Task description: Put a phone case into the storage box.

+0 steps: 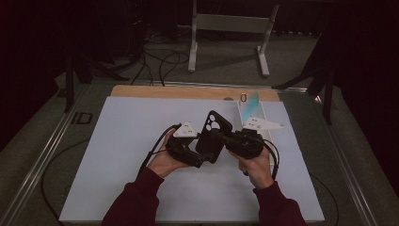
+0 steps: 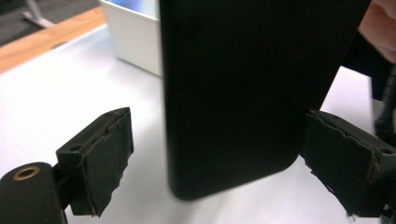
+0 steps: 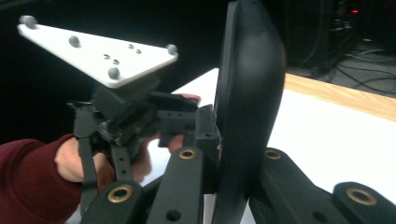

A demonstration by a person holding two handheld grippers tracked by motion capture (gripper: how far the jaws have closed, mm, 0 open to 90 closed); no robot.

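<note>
At the centre of the high view, above the white table mat (image 1: 117, 155), the right gripper (image 3: 219, 186) pinches a black phone case (image 1: 212, 136) by its edge while the left gripper (image 2: 212, 163) has its jaws spread on either side of the case's lower end, the left-hand pad clear of it, near a white tray (image 1: 244, 113).

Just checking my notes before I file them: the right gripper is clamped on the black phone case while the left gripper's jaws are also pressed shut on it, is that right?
Not quite. The right gripper is clamped on the black phone case, but the left gripper is not pressed shut on it: the left gripper view shows its jaws open on either side of the case, with a clear gap at the left jaw.
</note>
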